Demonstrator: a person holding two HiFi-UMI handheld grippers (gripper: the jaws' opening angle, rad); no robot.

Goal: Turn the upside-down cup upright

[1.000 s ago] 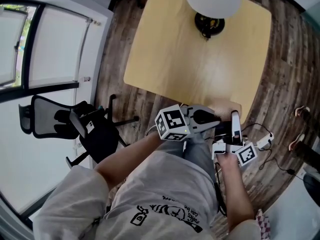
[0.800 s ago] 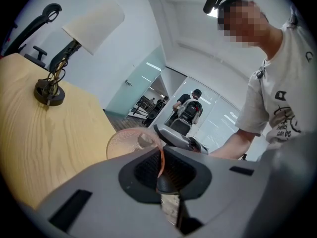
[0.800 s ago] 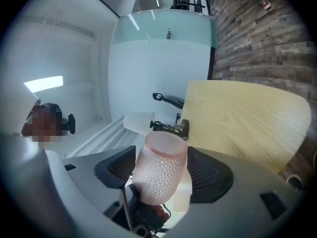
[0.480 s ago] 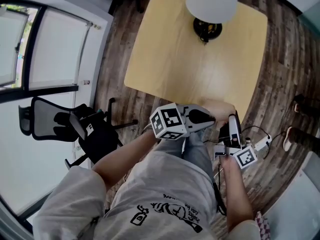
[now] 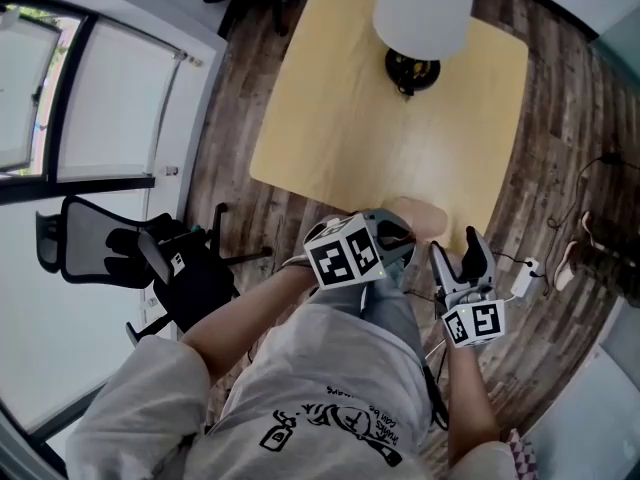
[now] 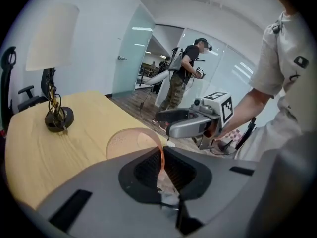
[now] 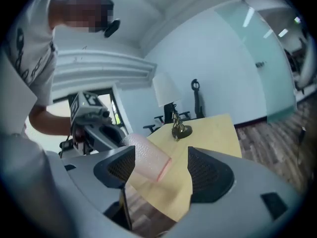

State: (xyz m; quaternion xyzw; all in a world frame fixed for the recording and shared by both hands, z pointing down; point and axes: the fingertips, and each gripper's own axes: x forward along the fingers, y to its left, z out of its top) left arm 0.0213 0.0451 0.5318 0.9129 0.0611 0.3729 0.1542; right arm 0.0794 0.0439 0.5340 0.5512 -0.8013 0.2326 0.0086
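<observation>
A translucent pink cup (image 5: 418, 216) hangs tipped on its side over the near edge of the wooden table (image 5: 340, 118). My left gripper (image 5: 398, 236) is shut on the cup's wall (image 6: 130, 142), and the orange edge runs down between its jaws. My right gripper (image 5: 462, 258) stands open just right of the cup, its marker cube turned toward the head camera. In the right gripper view the cup (image 7: 146, 157) lies ahead of the open jaws, close to the left one, and I cannot tell if it touches. The left gripper (image 7: 94, 128) shows behind the cup.
A lamp with a white shade (image 5: 420, 13) and dark base (image 5: 410, 70) stands at the table's far side. A black office chair (image 5: 120, 248) sits on the floor at left. Cables and a plug (image 5: 522, 273) lie at right. Another person (image 6: 183, 76) stands in the background.
My right gripper has rolled over and come up toward the cup, so its marker cube now faces the camera. My left gripper has turned, bringing the cup into view above the table edge.
</observation>
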